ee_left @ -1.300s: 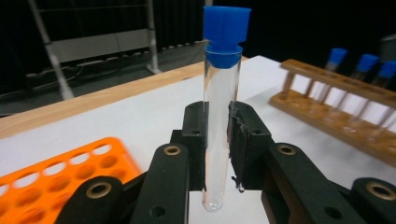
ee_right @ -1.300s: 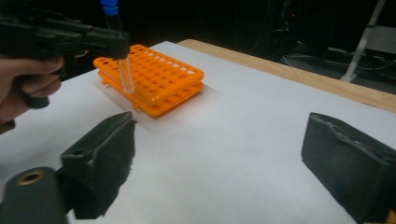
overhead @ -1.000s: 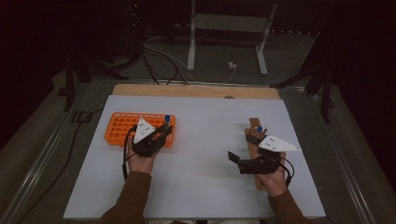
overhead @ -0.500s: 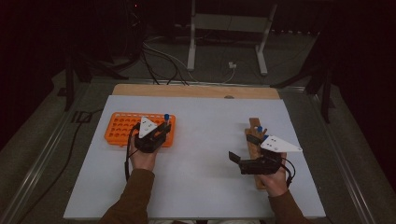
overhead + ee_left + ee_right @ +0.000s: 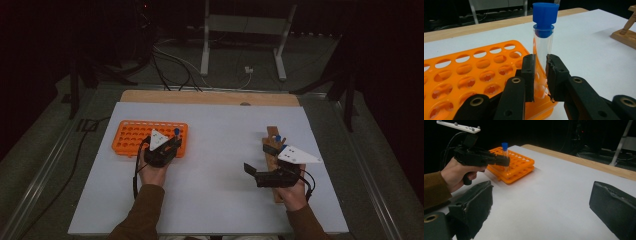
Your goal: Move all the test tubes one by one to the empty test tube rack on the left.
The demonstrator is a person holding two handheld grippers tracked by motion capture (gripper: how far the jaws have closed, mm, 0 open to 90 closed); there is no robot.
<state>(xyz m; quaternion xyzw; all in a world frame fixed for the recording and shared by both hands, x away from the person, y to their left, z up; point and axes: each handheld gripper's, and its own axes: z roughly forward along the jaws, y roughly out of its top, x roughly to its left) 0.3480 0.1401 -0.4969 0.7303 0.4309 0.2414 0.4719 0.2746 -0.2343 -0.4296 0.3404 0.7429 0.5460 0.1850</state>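
Left gripper view shows your left gripper (image 5: 540,75) clenched on a clear tube (image 5: 541,53) with a blue cap (image 5: 544,13), the two black pads pressing its glass wall from either side about halfway down, the tube upright. Its lower end sits at the near right corner of the orange rack (image 5: 461,75), apparently in a corner hole, though the jaws hide the exact spot. Round holes of the rack spread away toward 9 and 10 o'clock from the tube. At 2 o'clock, well apart, a wooden stand (image 5: 625,35) rests on the white table sheet (image 5: 586,50). In the high view your left hand (image 5: 152,172) holds that gripper (image 5: 169,147) at the rack's (image 5: 132,137) right end, the blue cap (image 5: 176,132) just above it, with the gripper body lying across the rack's near edge. Your right gripper (image 5: 255,172) sits far off at 3 o'clock from the rack, jaws released and spread wide with nothing between them, pointing toward 9 o'clock; in the right gripper view bare sheet (image 5: 549,202) lies between the two pads. Your right hand (image 5: 295,192) rests over the wooden stand (image 5: 273,137), which runs from 12 to 6 o'clock and carries another blue-capped piece (image 5: 277,137) near its far end. Beyond the sheet, a strip of the wooden table edge (image 5: 210,96) lies at 12 o'clock.
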